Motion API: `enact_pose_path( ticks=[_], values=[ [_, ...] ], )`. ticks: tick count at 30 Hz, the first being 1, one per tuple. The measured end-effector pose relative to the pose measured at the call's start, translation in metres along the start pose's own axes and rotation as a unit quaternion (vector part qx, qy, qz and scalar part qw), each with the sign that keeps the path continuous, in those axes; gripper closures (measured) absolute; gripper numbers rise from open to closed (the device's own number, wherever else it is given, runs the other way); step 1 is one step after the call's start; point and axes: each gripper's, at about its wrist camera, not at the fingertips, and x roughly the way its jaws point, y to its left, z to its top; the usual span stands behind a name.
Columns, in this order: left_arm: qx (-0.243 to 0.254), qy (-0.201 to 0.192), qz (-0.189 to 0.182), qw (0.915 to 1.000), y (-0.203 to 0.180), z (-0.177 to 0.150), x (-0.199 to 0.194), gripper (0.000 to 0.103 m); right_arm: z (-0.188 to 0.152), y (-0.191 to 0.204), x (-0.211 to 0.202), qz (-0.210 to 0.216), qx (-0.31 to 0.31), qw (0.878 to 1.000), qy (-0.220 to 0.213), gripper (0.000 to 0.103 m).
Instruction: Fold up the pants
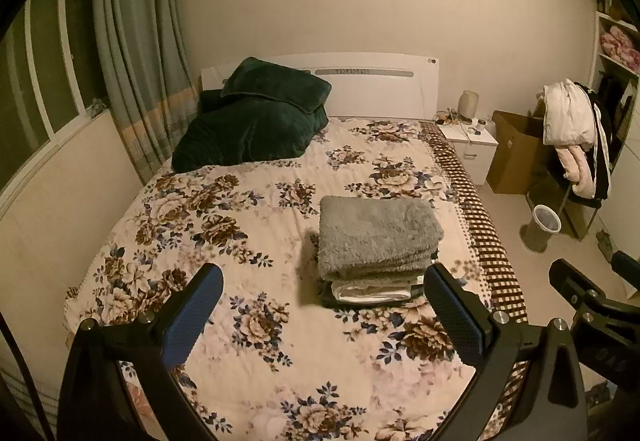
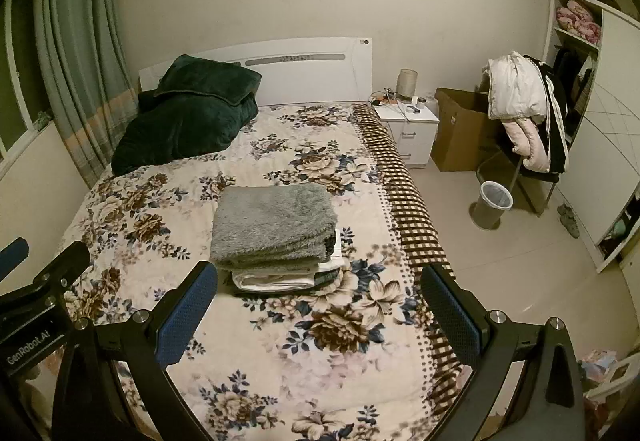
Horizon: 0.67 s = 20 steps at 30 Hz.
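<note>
A folded grey fluffy garment (image 1: 378, 233) lies on top of a small stack of folded clothes (image 1: 372, 291) on the floral bed cover (image 1: 248, 209). The same grey fold (image 2: 276, 225) and the stack under it (image 2: 280, 277) show in the right wrist view. My left gripper (image 1: 324, 301) is open and empty, held above the bed just in front of the stack. My right gripper (image 2: 320, 299) is open and empty, held above the bed to the right of the stack. The right gripper's body (image 1: 580, 289) shows at the right edge of the left view.
A dark green quilt (image 1: 256, 121) is piled at the head of the bed. A white nightstand (image 2: 408, 125), a cardboard box (image 2: 460, 129), a chair hung with clothes (image 2: 528, 109) and a bin (image 2: 494, 203) stand on the floor to the right. Curtains (image 1: 136, 41) hang at the left.
</note>
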Motion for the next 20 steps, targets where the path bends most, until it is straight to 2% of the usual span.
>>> enact_pose_path(
  ticks=[20],
  values=[
    [-0.002, -0.005, 0.005, 1.0000, -0.0016, -0.0085, -0.0048, 0.000, -0.0009, 0.0024, -0.0052, -0.005, 0.004, 1.000, -0.001, 0.000]
  ],
)
